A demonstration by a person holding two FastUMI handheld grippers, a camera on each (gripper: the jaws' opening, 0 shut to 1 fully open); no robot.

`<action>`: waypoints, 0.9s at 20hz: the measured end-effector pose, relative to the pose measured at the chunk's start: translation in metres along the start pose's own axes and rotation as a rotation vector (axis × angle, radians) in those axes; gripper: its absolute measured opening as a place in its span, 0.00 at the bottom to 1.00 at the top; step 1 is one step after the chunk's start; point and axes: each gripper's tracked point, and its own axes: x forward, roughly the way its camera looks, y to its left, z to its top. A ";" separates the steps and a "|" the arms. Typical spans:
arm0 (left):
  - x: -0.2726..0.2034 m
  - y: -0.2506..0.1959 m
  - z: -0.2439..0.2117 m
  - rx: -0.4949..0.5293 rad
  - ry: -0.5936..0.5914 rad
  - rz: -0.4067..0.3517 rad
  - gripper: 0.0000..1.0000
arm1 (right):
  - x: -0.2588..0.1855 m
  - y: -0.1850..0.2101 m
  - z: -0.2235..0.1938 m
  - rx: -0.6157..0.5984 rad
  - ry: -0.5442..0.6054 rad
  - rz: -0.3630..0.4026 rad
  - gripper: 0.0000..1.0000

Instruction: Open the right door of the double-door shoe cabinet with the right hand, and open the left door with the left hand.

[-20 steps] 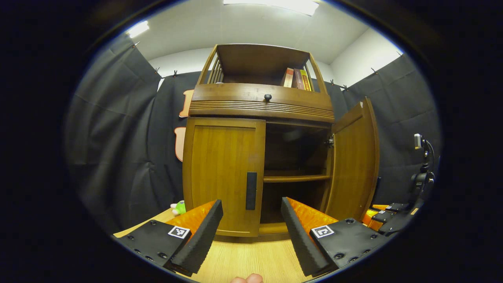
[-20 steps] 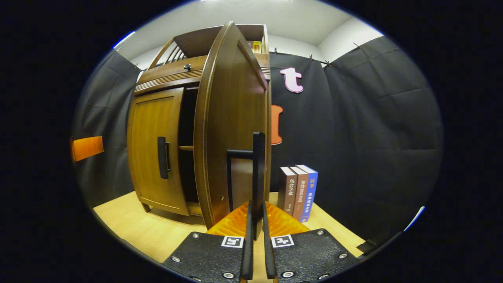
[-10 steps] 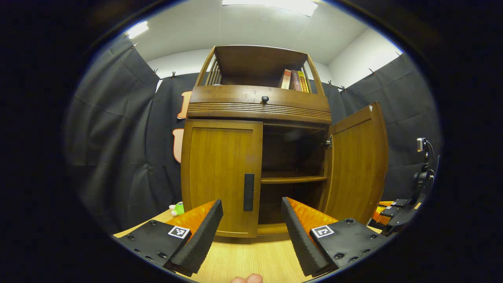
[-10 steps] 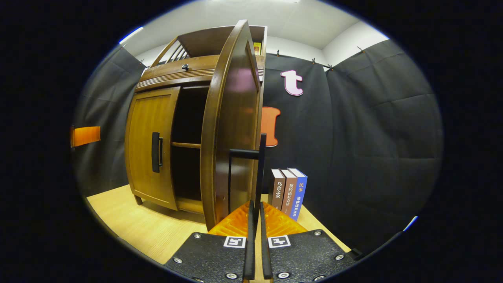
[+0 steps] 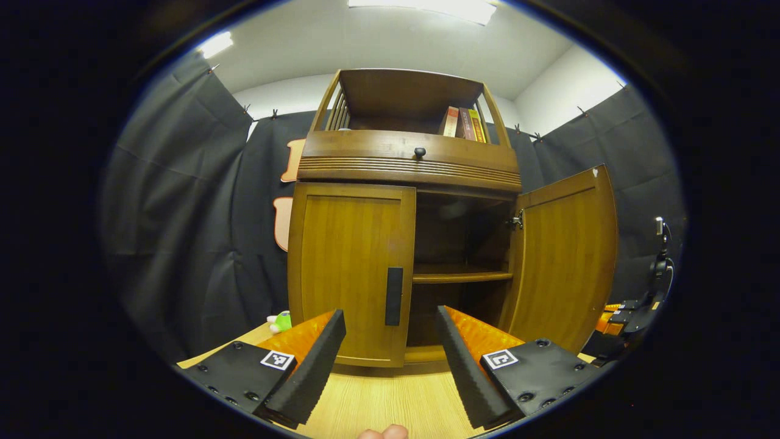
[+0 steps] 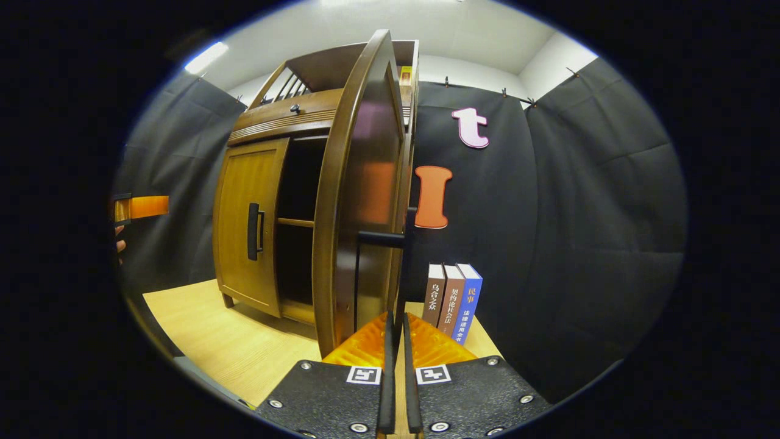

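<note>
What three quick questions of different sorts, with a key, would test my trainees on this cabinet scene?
1. True or false: the left door is shut.
2. The right tool is closed on: A) the knob B) the right door's handle C) a book.
3. Fill in: the left tool hangs ____, fingers apart, before the left door's handle.

Key: 1 true; 2 B; 3 open.
</note>
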 end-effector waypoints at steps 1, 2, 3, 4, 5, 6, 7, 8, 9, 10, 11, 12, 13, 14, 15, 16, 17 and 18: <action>-0.001 -0.001 0.000 -0.003 -0.004 -0.002 0.95 | 0.001 -0.004 -0.001 0.018 0.002 0.004 0.07; -0.002 -0.001 0.000 -0.004 -0.006 -0.002 0.95 | 0.001 -0.007 -0.002 0.039 0.002 0.008 0.06; 0.000 0.000 0.000 -0.004 -0.006 -0.001 0.96 | 0.002 -0.010 -0.002 0.063 -0.002 0.008 0.07; -0.001 0.001 -0.001 -0.006 -0.003 0.000 0.97 | 0.001 -0.012 -0.002 0.095 -0.006 0.008 0.07; -0.001 0.001 -0.003 -0.009 0.001 0.000 0.99 | -0.002 -0.014 -0.003 0.127 -0.012 0.005 0.11; -0.001 0.003 -0.005 -0.012 0.006 0.002 0.99 | -0.002 -0.016 -0.003 0.144 -0.017 0.001 0.06; -0.001 0.004 -0.006 -0.015 0.012 0.006 0.99 | -0.002 -0.017 -0.001 0.140 -0.020 0.002 0.07; -0.001 0.005 -0.007 -0.019 0.016 0.009 0.99 | -0.004 -0.017 0.001 0.134 -0.023 0.000 0.07; 0.000 0.006 -0.008 -0.021 0.021 0.014 0.99 | -0.009 -0.016 0.002 0.125 -0.019 -0.002 0.06; -0.001 0.007 -0.010 -0.022 0.026 0.015 0.98 | -0.013 -0.018 0.002 0.111 -0.019 -0.016 0.06; 0.000 0.008 -0.011 -0.022 0.031 0.018 0.97 | -0.021 -0.026 0.002 0.094 -0.018 -0.044 0.05; 0.000 0.009 -0.012 -0.022 0.034 0.020 0.96 | -0.028 -0.031 -0.002 0.084 -0.006 -0.066 0.05; 0.002 0.009 -0.014 -0.023 0.037 0.022 0.95 | -0.038 -0.027 -0.003 0.089 0.002 -0.069 0.06; 0.003 0.011 -0.014 -0.021 0.037 0.026 0.94 | -0.047 -0.023 -0.003 0.090 0.008 -0.080 0.06; 0.006 0.012 -0.014 -0.014 0.036 0.029 0.94 | -0.059 -0.023 -0.007 0.077 0.023 -0.096 0.06; 0.007 0.012 -0.013 -0.004 0.032 0.029 0.99 | -0.071 -0.020 -0.009 0.057 0.036 -0.114 0.06; 0.009 0.011 -0.012 0.005 0.026 0.029 0.94 | -0.081 -0.014 -0.008 0.044 0.042 -0.126 0.06; 0.011 0.011 -0.011 0.009 0.023 0.026 0.94 | -0.089 -0.006 -0.008 0.042 0.047 -0.131 0.06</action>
